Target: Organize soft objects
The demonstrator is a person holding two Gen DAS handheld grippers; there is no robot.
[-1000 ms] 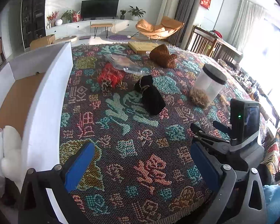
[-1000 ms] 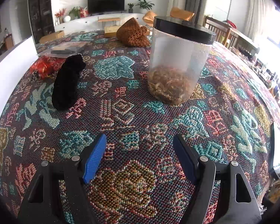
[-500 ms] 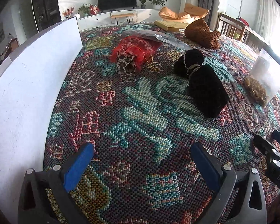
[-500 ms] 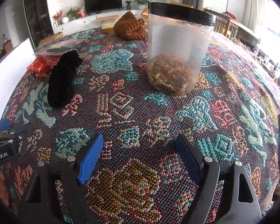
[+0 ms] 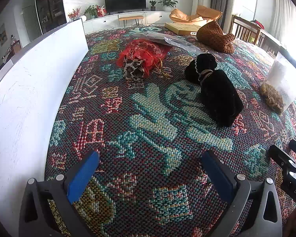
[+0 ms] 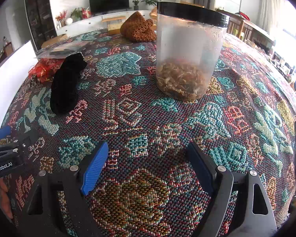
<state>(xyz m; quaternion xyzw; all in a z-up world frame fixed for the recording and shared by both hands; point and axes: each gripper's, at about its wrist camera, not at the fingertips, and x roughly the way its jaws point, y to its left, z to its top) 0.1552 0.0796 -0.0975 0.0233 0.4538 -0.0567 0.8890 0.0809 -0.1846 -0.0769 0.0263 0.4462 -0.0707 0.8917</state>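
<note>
A black velvet pouch [image 5: 215, 86] tied with cord lies on the patterned tablecloth, right of centre in the left wrist view; it also shows in the right wrist view [image 6: 66, 84]. A red mesh pouch [image 5: 142, 56] with a patterned bundle lies behind it to the left, and shows in the right wrist view [image 6: 43, 69]. A brown knitted bag [image 5: 215, 37] lies at the back. My left gripper [image 5: 150, 169] is open and empty, low over the cloth in front of both pouches. My right gripper [image 6: 148, 160] is open and empty, facing a clear jar [image 6: 189, 49].
A white box wall [image 5: 29, 90] runs along the left side. The clear jar with a black lid holds dried brown material [image 5: 282, 86]. A plastic-wrapped packet [image 5: 167, 39] and a flat yellow box [image 5: 183, 28] lie at the back. The left gripper shows at the right wrist view's left edge [image 6: 6, 148].
My left gripper has swung away from the white box and moved forward toward the red and black pouches. My right gripper has crept closer to the jar. Both stay open.
</note>
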